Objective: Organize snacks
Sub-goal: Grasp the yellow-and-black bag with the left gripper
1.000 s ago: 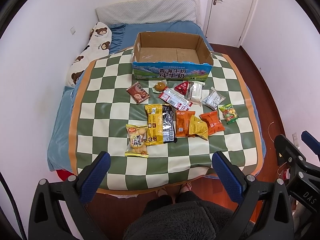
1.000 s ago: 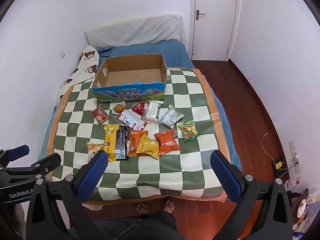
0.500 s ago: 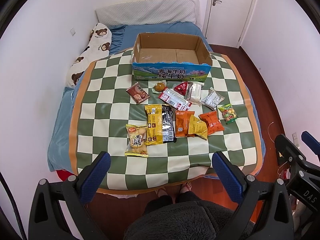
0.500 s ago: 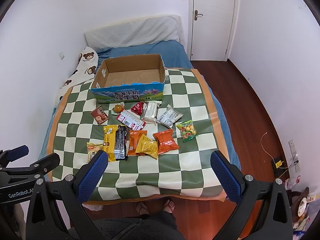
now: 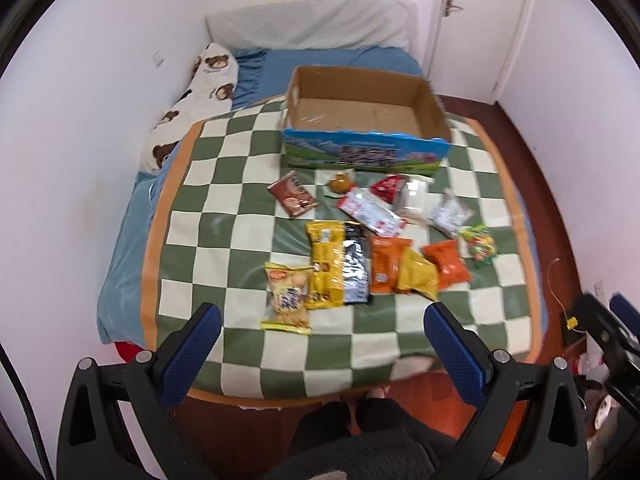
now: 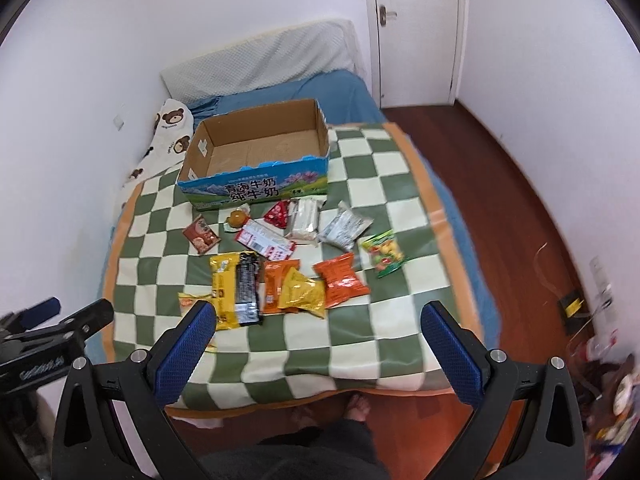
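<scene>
Left claw (image 5: 320, 344) and right claw (image 6: 316, 344) wide apart, empty, seemingly level above snacks (image 6: 296, 268), box (image 6: 256, 160) beyond

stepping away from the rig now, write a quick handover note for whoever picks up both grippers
Left gripper: open, empty, held above the near edge of the bed.
Right gripper: open, empty, also held above the near edge.
Cardboard box: on the far side of the checkered blanket, nothing inside.
Snacks: all loose on the blanket in front of the box, among them the yellow packet, orange packet, green candy bag and small brown packet.
Done: nothing packed yet.
Left: every snack, presumably into the box.
</scene>
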Motion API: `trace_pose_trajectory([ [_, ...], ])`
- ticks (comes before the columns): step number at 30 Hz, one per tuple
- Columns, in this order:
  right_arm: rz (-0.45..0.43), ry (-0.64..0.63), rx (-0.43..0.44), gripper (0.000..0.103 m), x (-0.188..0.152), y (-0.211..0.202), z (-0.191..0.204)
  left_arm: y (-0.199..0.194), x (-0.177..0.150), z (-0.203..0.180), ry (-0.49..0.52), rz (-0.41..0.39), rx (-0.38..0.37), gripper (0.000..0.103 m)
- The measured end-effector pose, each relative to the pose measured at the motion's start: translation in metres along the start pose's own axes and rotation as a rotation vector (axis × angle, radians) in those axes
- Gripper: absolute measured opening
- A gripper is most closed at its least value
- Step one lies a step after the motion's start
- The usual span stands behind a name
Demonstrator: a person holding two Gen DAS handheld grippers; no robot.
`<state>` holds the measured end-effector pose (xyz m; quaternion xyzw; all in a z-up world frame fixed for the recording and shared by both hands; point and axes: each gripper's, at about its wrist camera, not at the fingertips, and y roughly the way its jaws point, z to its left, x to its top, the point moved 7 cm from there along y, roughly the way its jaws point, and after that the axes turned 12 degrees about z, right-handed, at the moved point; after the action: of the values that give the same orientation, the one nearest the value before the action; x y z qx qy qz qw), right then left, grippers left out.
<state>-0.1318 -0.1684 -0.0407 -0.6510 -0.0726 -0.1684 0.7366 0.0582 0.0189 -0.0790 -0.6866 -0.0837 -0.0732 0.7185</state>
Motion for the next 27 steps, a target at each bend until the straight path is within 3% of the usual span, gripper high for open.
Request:
trace_pose_trajectory([
  [2,0.038,0.013,0.035,0.103,0.004,0.020,0.002,0.024,0.015,0.008,-0.015,0.028,0.029,0.103],
  [7,0.138,0.018,0.079,0.100,0.018,0.090,0.012,0.107,0.044,0.013,-0.018,0.206,-0.019,0.103],
  [13,0.250,0.020,0.130,0.070,0.026,0.190,0.022,0.207,0.059,0.000,-0.030,0.397,-0.071,0.101],
  [17,0.319,0.071,0.182,0.062,0.031,0.247,0.022,0.268,0.067,-0.016,-0.012,0.490,-0.087,0.101],
  [24,0.380,0.131,0.214,0.060,0.041,0.295,0.021,0.345,0.075,-0.045,0.070,0.592,-0.043,0.101],
  [27,0.396,0.132,0.208,0.060,0.040,0.299,0.023,0.361,0.075,-0.046,0.060,0.583,-0.047,0.086],
])
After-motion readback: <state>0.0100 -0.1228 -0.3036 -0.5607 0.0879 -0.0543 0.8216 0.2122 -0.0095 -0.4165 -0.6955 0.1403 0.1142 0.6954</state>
